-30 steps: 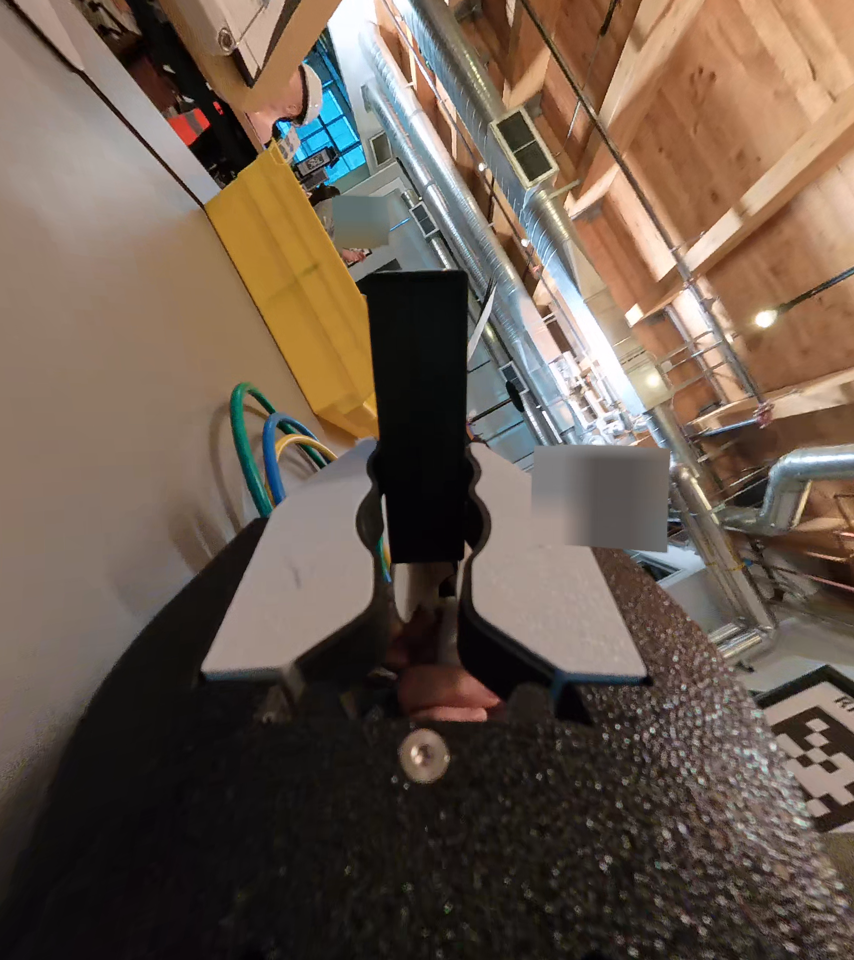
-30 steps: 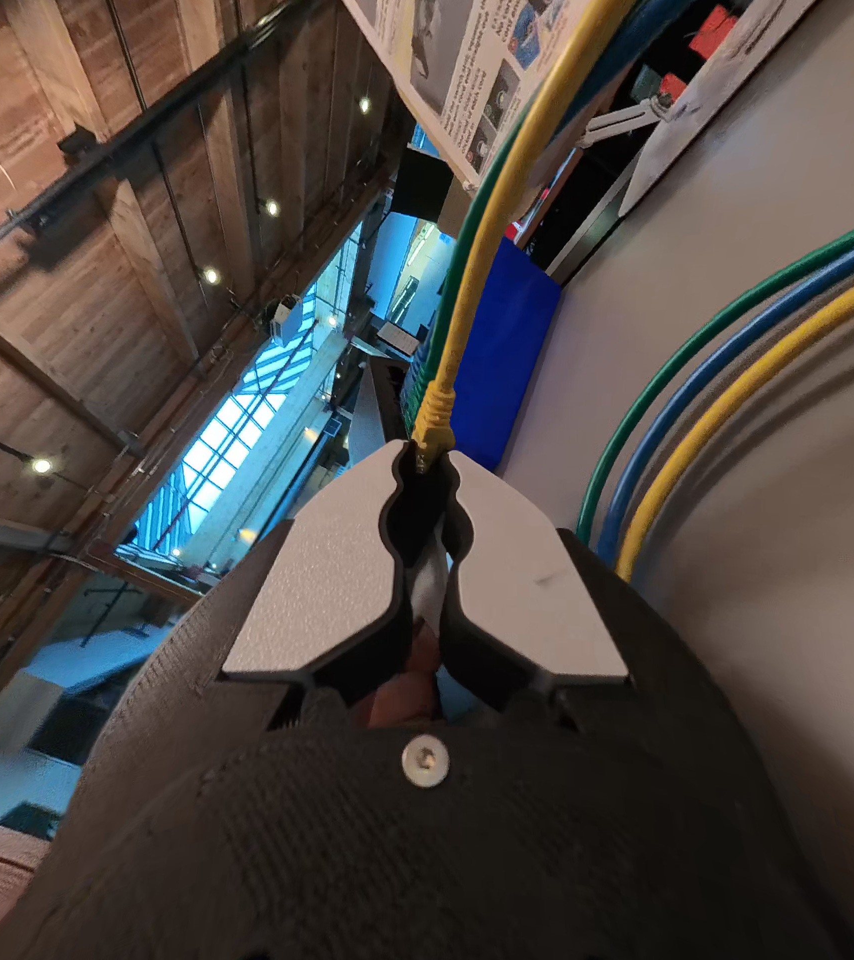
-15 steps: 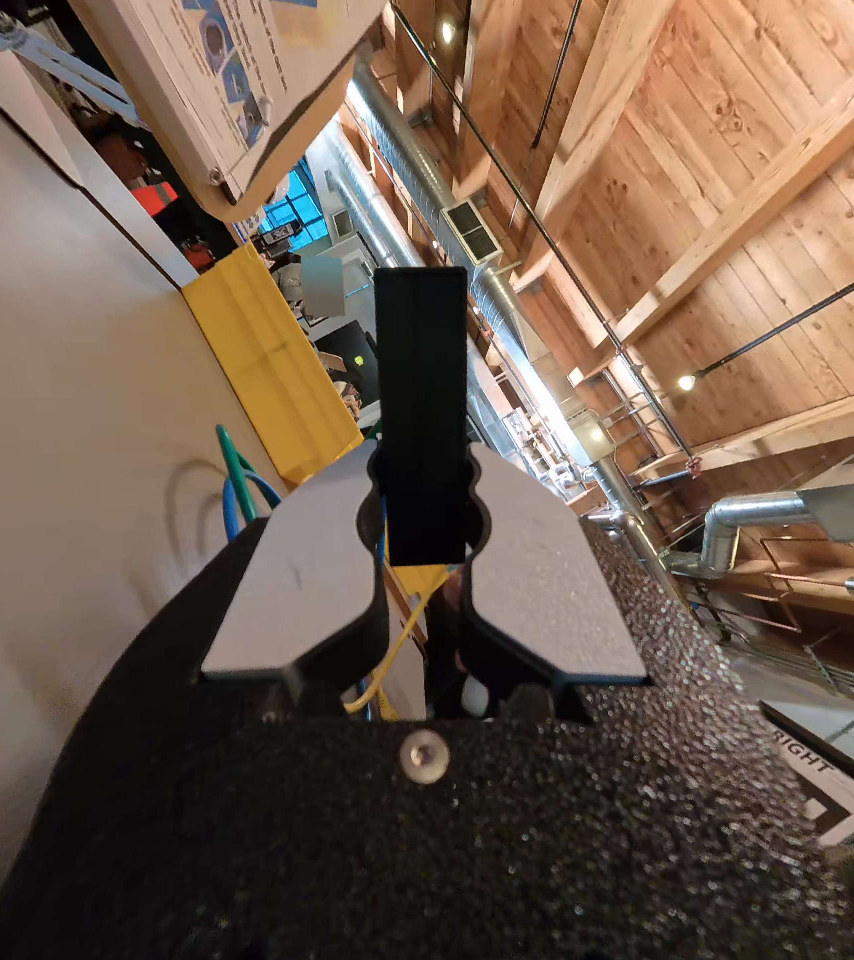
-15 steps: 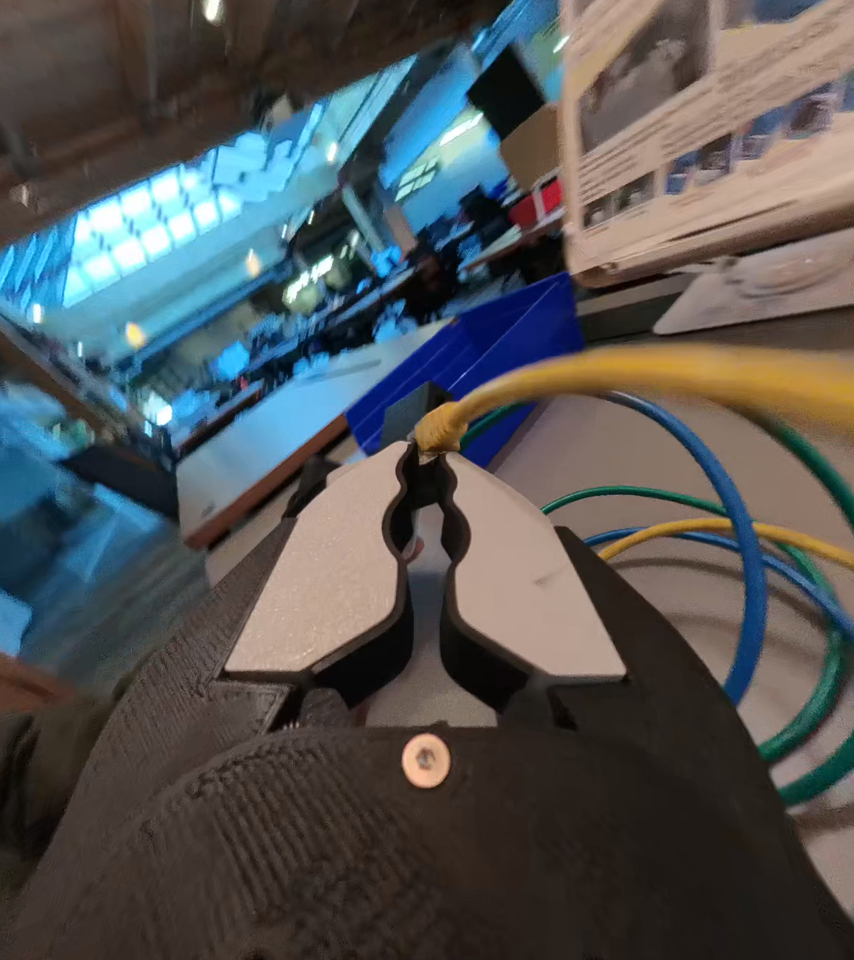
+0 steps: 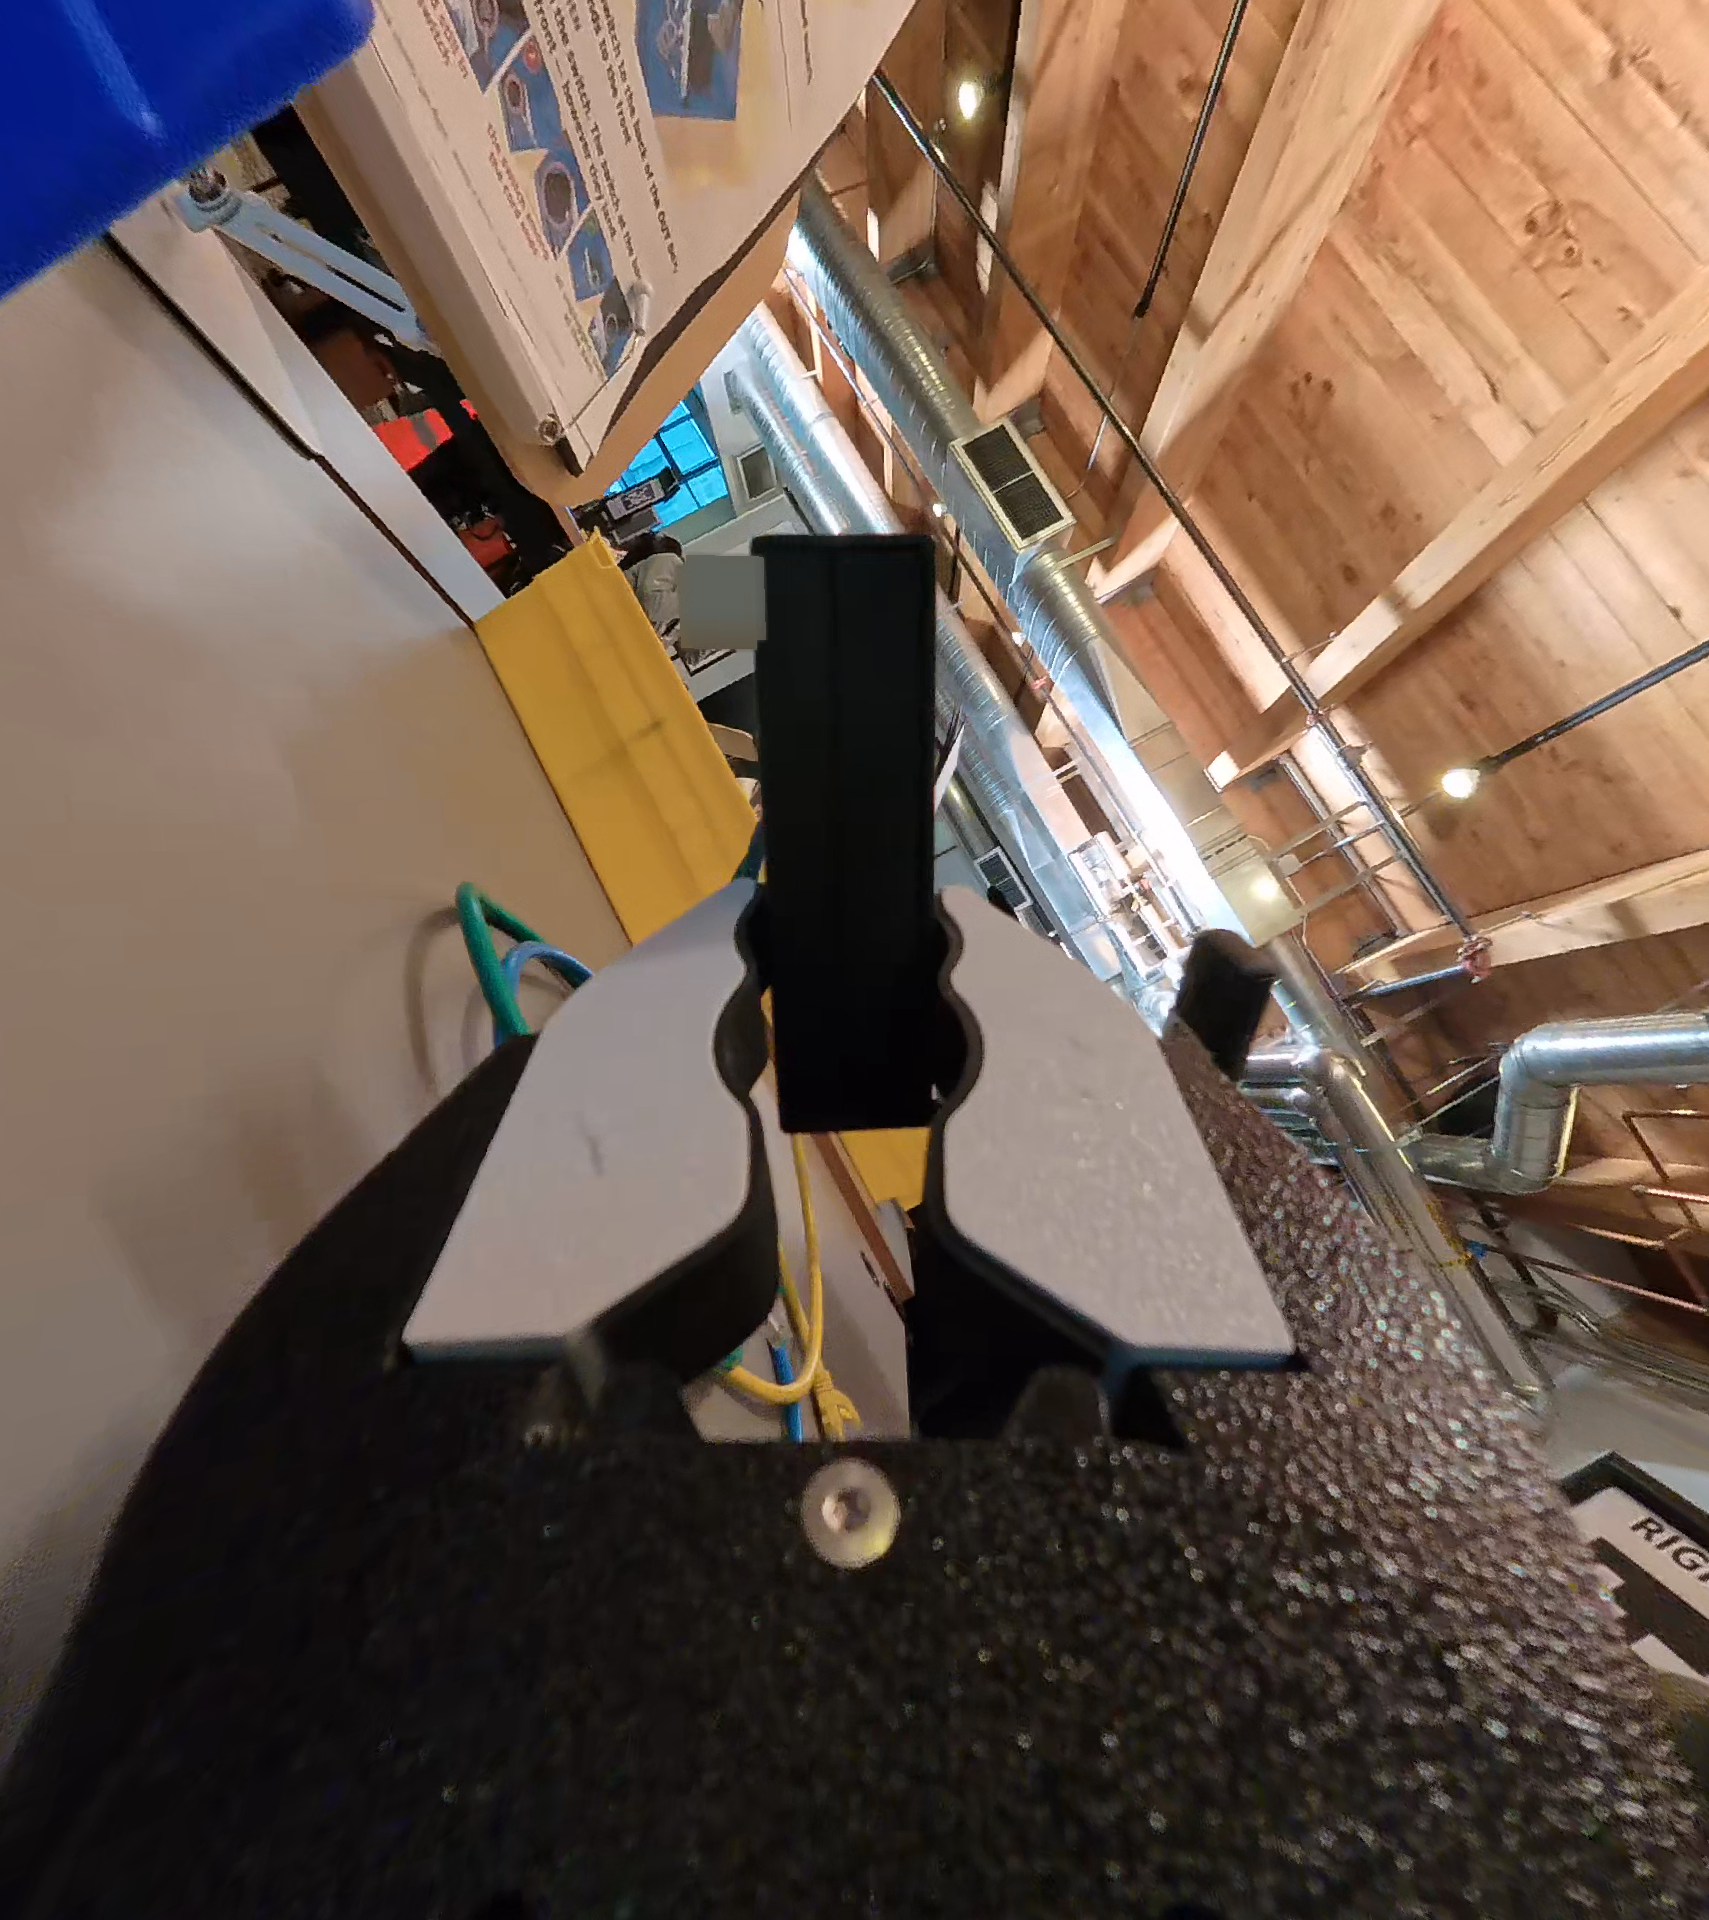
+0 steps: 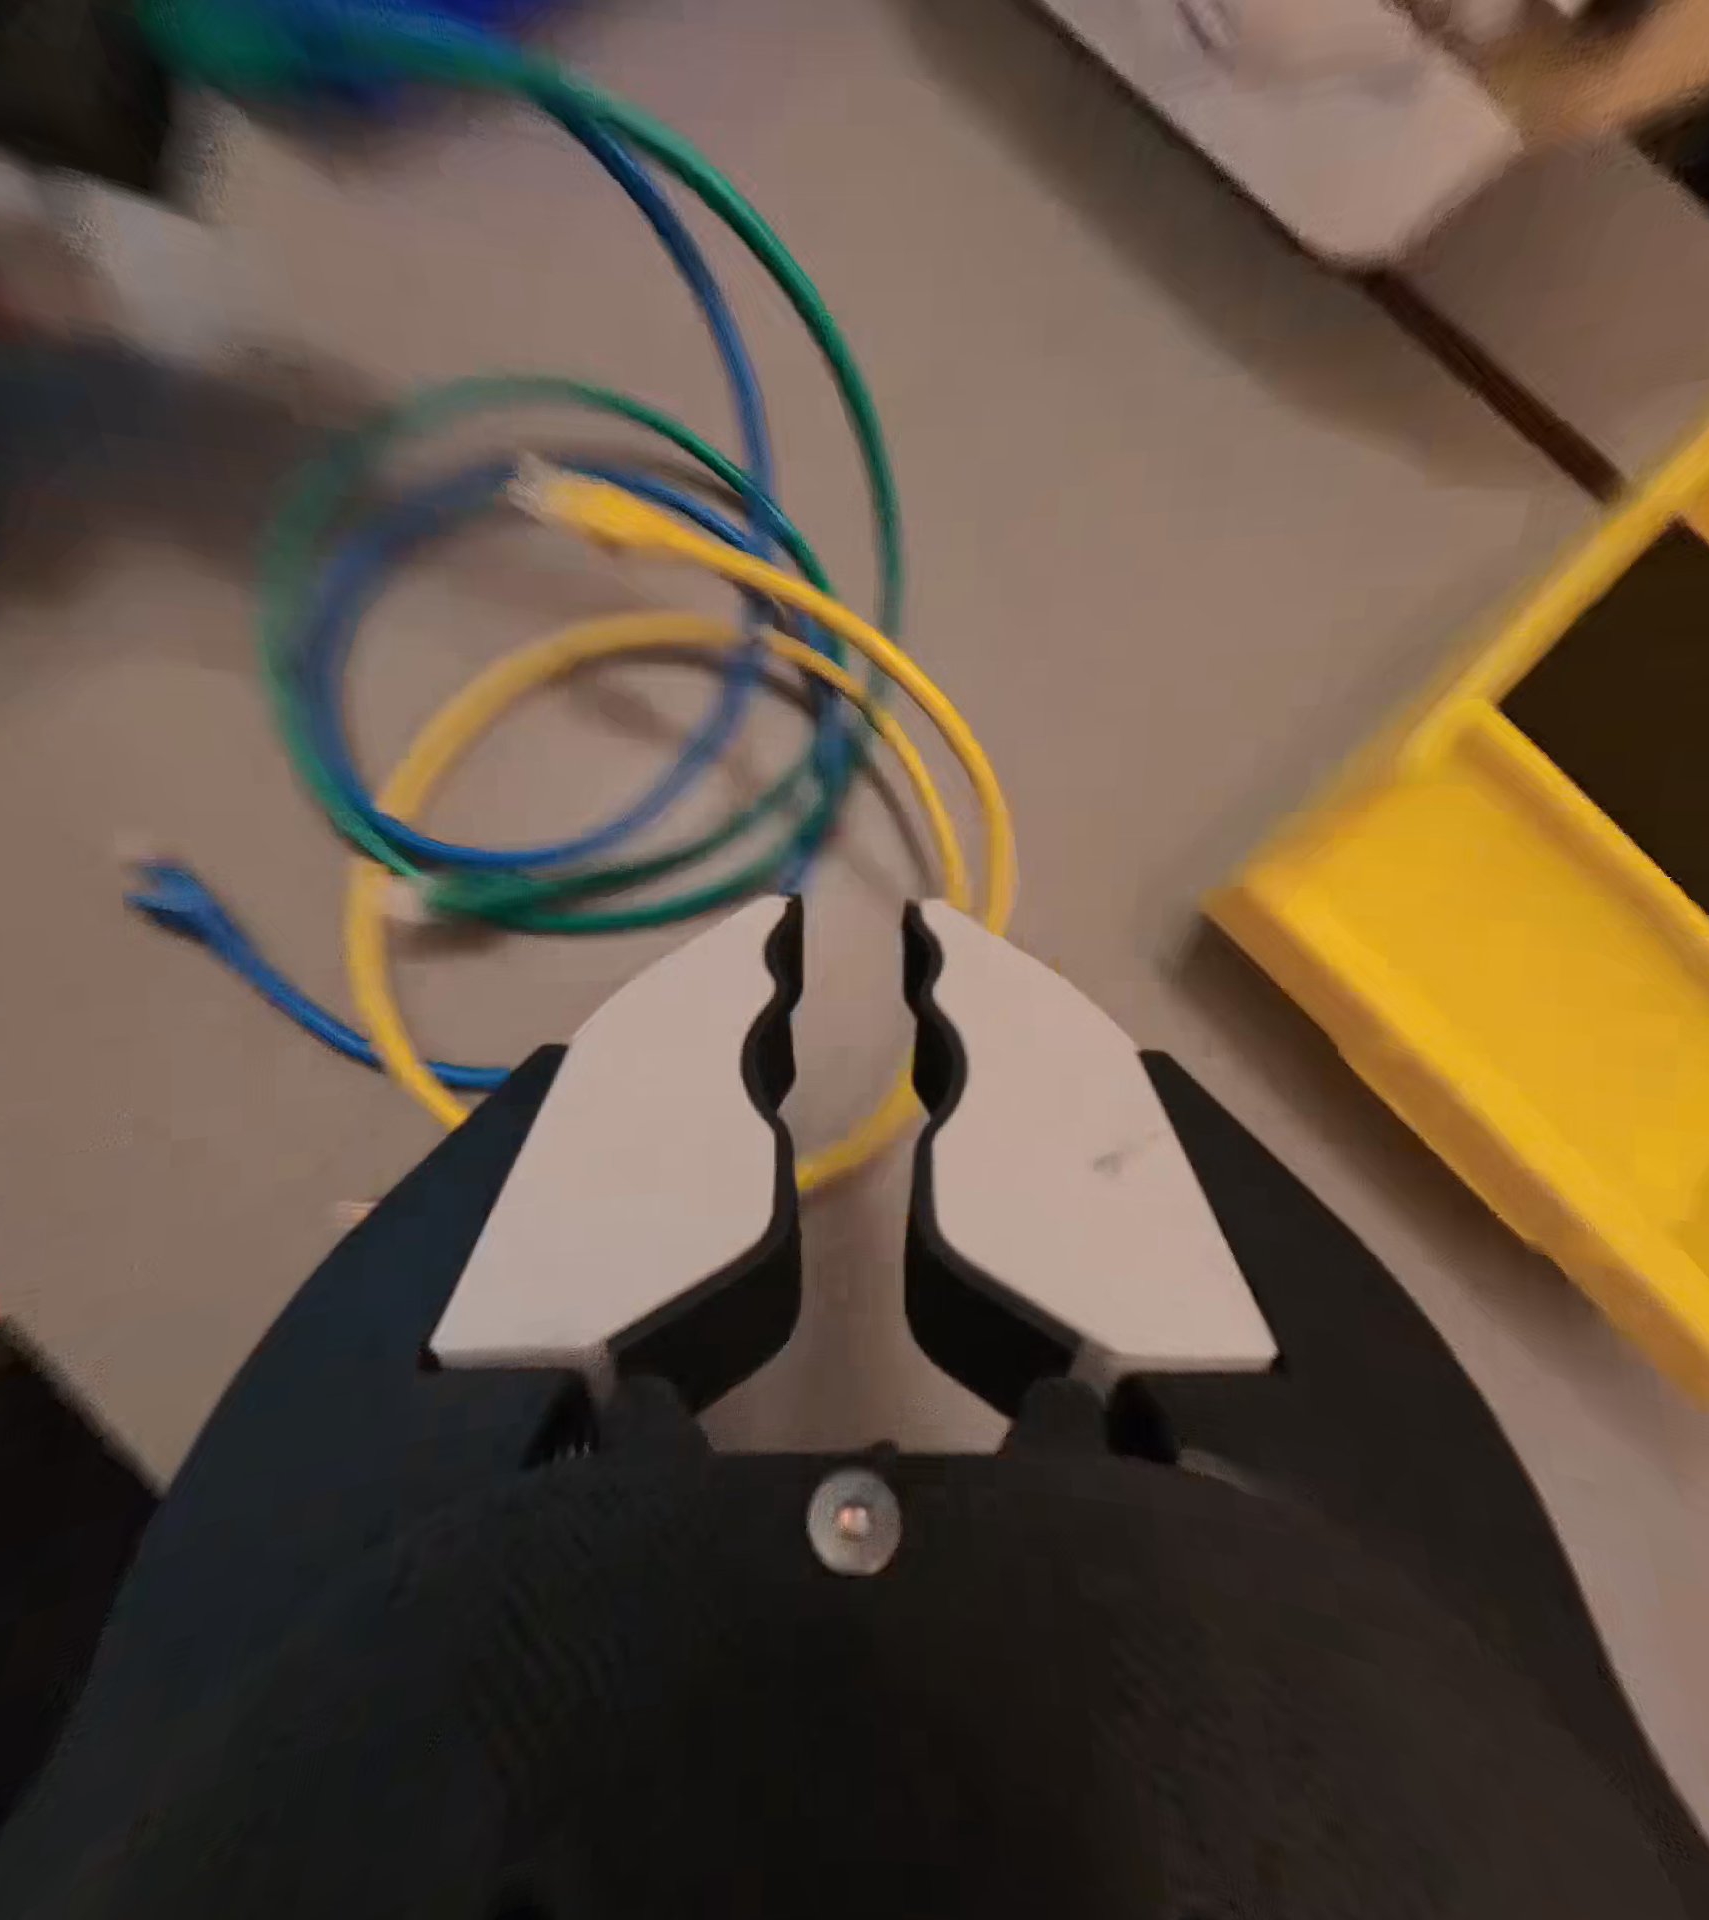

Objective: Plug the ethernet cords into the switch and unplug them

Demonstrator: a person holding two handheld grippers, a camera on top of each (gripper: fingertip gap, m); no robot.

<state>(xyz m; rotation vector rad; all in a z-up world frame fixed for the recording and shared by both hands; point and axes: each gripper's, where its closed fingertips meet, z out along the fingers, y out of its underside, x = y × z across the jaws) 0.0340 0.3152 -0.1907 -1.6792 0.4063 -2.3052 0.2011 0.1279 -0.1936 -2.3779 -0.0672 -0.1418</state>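
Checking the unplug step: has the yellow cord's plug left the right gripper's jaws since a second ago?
Yes. The yellow plug now lies on the table, beyond the open right gripper.

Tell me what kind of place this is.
Likely a workshop or lab in an industrial hall: exposed metal ducts under timber beams, and a yellow bin on the table.

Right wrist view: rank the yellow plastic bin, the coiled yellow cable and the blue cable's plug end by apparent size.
1. Yellow plastic bin, though it is cropped and nearer
2. Coiled yellow cable
3. Blue cable's plug end

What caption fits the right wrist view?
Open right gripper above loose yellow cord, blue cord and green cord.
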